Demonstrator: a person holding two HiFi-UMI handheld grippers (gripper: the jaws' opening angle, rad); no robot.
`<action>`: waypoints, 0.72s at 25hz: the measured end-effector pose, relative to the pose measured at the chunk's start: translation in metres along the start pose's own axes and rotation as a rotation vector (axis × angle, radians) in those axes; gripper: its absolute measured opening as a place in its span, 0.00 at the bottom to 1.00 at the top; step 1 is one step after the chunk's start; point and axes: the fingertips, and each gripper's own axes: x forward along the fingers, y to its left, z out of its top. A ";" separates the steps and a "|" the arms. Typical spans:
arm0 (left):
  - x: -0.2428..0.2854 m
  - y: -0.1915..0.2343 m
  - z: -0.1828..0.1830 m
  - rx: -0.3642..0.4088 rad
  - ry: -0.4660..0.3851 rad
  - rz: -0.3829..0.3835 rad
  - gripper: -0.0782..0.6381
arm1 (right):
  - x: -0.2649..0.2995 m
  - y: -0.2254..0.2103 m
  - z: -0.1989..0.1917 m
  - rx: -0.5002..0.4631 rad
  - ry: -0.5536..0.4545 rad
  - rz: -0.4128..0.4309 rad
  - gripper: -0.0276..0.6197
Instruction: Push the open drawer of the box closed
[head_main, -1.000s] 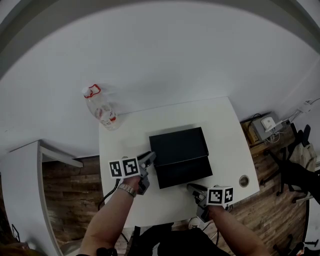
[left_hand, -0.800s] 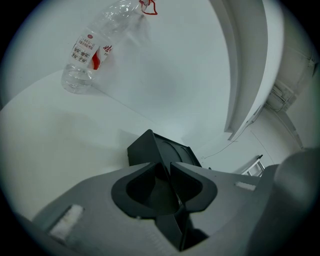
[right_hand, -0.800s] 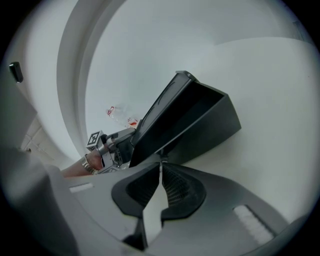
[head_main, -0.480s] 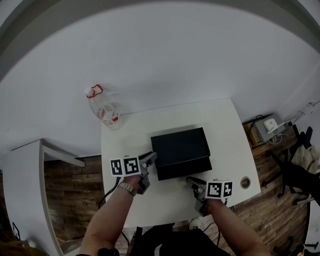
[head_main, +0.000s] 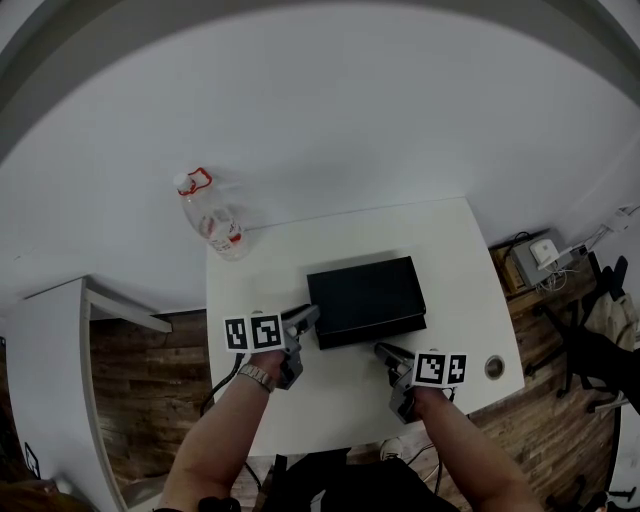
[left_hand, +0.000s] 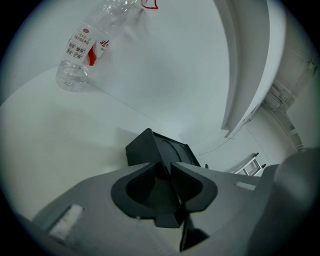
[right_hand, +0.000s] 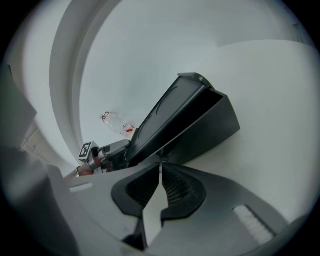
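Note:
A black box (head_main: 366, 294) lies in the middle of the white table (head_main: 455, 255). Its drawer front (head_main: 377, 329) faces me and stands only slightly proud of the box. My right gripper (head_main: 384, 352) is shut and empty, its tips right at the drawer front (right_hand: 207, 134). My left gripper (head_main: 308, 318) is shut too, tips against the box's near left corner (left_hand: 145, 150). In the right gripper view the left gripper (right_hand: 106, 152) shows beyond the box.
A clear plastic bottle (head_main: 211, 218) with a red label stands at the table's far left corner, also in the left gripper view (left_hand: 80, 47). A round grommet (head_main: 494, 366) sits near the table's right front corner. A white shelf (head_main: 60, 340) is to the left.
The drawer has slid into the box, from well out to almost flush. My right gripper moved forward with it. The left gripper stayed at the box's corner.

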 end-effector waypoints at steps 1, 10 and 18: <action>0.000 0.000 0.000 0.001 0.002 -0.002 0.26 | 0.001 0.000 0.002 0.002 -0.004 0.000 0.08; 0.000 0.001 0.000 -0.005 0.010 -0.013 0.26 | 0.013 0.000 0.018 0.015 -0.027 -0.023 0.08; 0.000 0.001 0.000 -0.005 0.017 -0.017 0.26 | 0.017 0.000 0.024 0.025 -0.028 -0.017 0.08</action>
